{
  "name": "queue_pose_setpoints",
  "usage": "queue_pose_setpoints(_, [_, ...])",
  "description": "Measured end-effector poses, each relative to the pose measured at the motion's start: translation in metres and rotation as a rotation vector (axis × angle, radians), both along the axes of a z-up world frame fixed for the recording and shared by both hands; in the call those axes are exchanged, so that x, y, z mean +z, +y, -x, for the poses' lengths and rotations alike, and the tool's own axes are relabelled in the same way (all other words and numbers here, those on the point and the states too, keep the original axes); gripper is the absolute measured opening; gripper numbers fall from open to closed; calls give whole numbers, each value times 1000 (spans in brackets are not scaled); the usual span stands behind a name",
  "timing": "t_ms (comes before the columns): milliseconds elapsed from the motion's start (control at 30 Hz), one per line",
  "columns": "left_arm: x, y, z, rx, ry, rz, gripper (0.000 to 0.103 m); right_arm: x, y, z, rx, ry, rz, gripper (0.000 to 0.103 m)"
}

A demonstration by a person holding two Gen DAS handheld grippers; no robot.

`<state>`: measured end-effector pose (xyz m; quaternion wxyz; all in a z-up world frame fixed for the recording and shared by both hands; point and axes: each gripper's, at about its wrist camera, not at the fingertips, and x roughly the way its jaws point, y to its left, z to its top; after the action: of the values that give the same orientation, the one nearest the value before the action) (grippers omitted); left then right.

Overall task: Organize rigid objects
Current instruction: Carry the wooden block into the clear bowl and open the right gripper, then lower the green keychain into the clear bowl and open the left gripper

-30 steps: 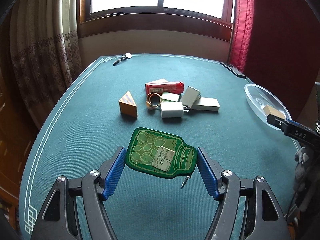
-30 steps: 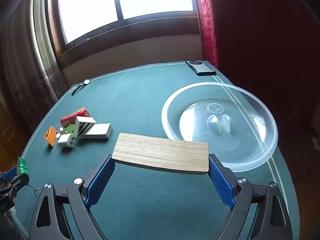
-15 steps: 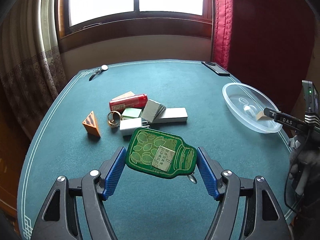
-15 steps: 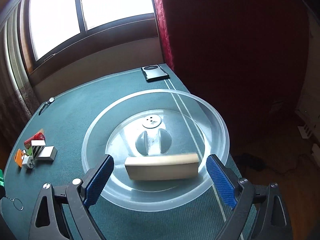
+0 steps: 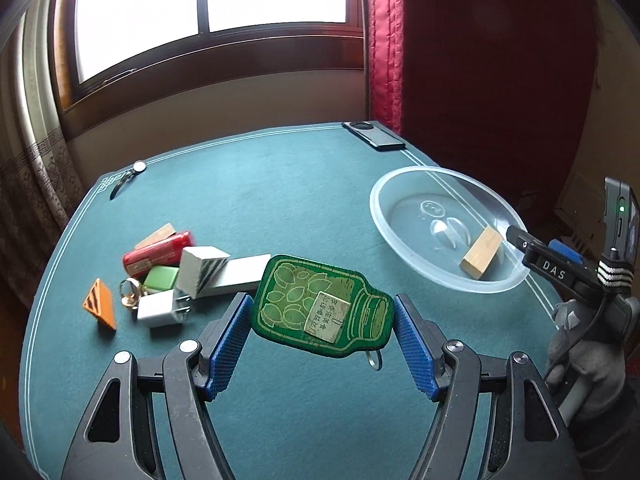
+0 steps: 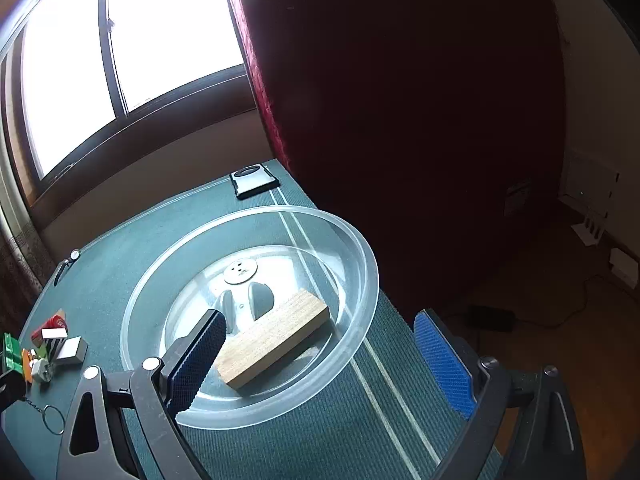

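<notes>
Wooden block (image 6: 274,338) now beneath hand-held gripper (image 6: 320,356)

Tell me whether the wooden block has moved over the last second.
Yes. The wooden block left the right gripper and now lies inside the clear bowl, released.

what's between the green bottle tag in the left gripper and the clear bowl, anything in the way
Nothing visible on the felt between them. The green bottle tag is held in the left gripper. The right gripper is open at the clear bowl, where the wooden block lies.
</notes>
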<state>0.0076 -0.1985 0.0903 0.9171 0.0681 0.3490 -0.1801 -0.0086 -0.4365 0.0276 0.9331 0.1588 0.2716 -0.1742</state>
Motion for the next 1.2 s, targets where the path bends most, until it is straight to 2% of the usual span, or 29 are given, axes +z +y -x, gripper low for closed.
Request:
queue_pose_setpoints(167, [3,-37,-16,-71,-15,18,72,1,-8,10,-50,-25,-11,98])
queue_pose_setpoints(400, [-4,-78,-38,-152,6,45,72,2,-15,14,-90,-33,-31,98])
queue_pose_setpoints(567, [-11,-97,-53,-173,15,46,72,1,-19,13,-94,-26,-51,98])
queue_pose_setpoints(1200, [-32,-114,-73,-173,61,47,76,-2,-31,13,-81,-22,-78,97])
